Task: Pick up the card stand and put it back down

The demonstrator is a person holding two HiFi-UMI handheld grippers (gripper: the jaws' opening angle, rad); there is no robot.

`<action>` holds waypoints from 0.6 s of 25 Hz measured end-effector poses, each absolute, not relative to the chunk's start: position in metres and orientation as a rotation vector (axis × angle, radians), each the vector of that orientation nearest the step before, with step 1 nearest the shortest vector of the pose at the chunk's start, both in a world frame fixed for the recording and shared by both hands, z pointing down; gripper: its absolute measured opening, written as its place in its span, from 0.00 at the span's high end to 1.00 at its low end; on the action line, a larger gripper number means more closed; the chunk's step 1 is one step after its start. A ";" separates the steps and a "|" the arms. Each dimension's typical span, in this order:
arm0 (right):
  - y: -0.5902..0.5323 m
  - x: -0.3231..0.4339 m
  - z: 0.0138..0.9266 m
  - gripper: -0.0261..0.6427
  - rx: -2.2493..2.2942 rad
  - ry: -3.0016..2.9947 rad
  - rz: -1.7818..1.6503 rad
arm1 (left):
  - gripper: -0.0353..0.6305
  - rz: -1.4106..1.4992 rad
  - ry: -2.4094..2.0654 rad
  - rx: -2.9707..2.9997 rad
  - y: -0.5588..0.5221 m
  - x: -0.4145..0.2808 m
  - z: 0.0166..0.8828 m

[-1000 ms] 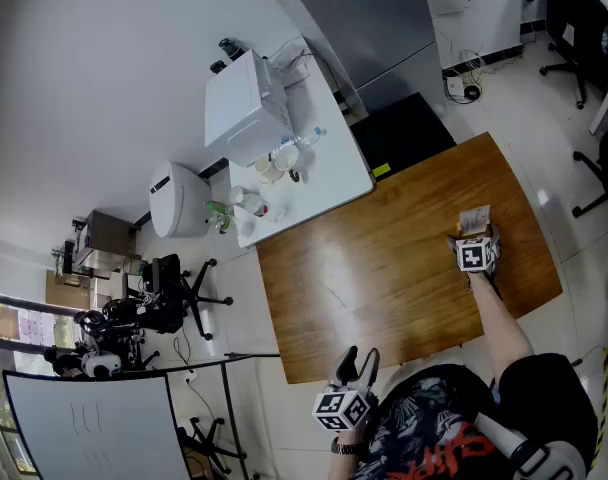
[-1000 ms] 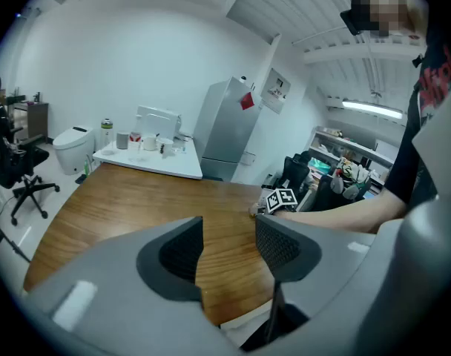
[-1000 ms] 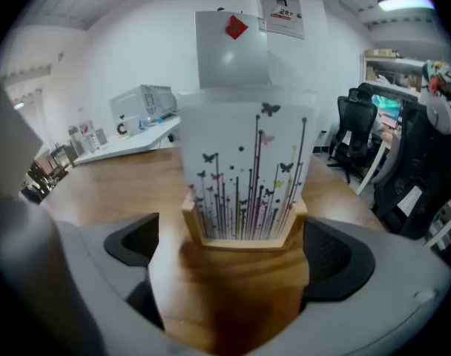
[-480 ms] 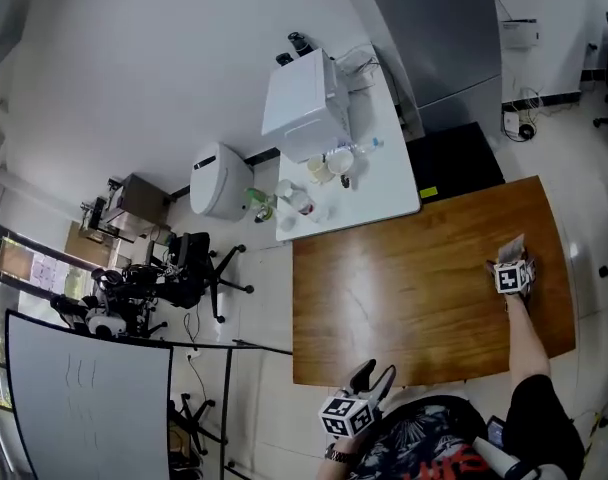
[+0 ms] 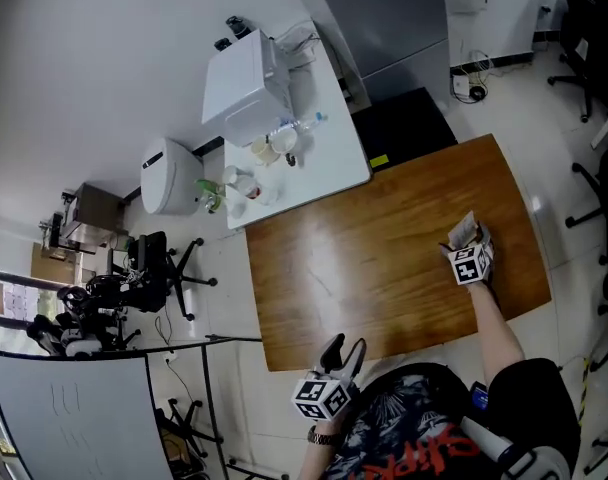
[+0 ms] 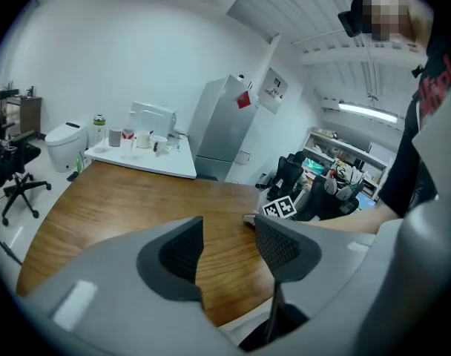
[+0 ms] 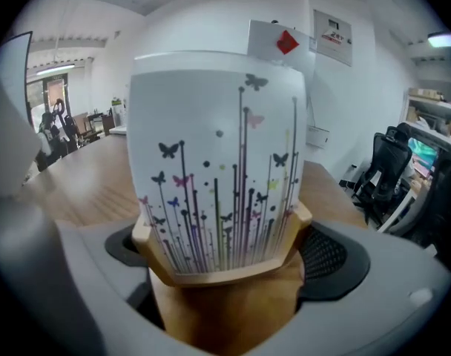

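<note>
The card stand [image 7: 218, 176] is a white card printed with butterflies and stems, upright in a pale wooden base [image 7: 211, 273]. It fills the right gripper view, where my right gripper [image 7: 229, 252] is shut on the base, one pad at each end. In the head view the card stand [image 5: 465, 231] is over the right part of the wooden table [image 5: 364, 258], just beyond the right gripper [image 5: 469, 253]. I cannot tell whether the base touches the table. My left gripper [image 5: 336, 360] hangs open at the table's near edge; its open jaws [image 6: 229, 247] hold nothing.
A white side table [image 5: 329, 173] beyond the wooden one carries a white box-shaped machine [image 5: 242, 86], cups and bottles. A grey cabinet [image 5: 384, 18] stands behind it. Office chairs [image 5: 154, 268] and a whiteboard [image 5: 74, 418] are at the left, more chairs [image 5: 589, 18] at the right.
The head view has swung about between frames. The right gripper stays at the card stand on the table's right side, and the left gripper stays open at the near edge.
</note>
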State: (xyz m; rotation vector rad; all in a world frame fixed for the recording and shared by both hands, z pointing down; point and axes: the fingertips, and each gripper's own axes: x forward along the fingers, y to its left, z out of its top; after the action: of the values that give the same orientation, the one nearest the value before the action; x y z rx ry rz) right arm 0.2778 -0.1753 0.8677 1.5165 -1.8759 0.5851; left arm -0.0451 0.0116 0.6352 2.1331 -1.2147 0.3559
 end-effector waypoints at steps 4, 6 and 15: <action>-0.111 0.268 0.815 0.11 1.669 -1.827 0.610 | 0.61 0.364 -1.148 2.181 0.012 -0.033 0.633; -0.081 0.270 0.779 0.11 1.756 -1.808 0.622 | 0.61 0.350 -1.114 2.211 0.009 -0.022 0.630; -0.007 0.271 0.634 0.11 1.920 -1.877 0.505 | 0.61 0.298 -0.906 2.416 0.004 0.016 0.596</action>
State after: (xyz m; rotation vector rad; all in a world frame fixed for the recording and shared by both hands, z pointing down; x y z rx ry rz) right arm 0.2711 -0.0072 0.6339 1.9198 -1.8772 0.5051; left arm 0.0164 0.0039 0.5961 2.4162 -0.9064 0.2977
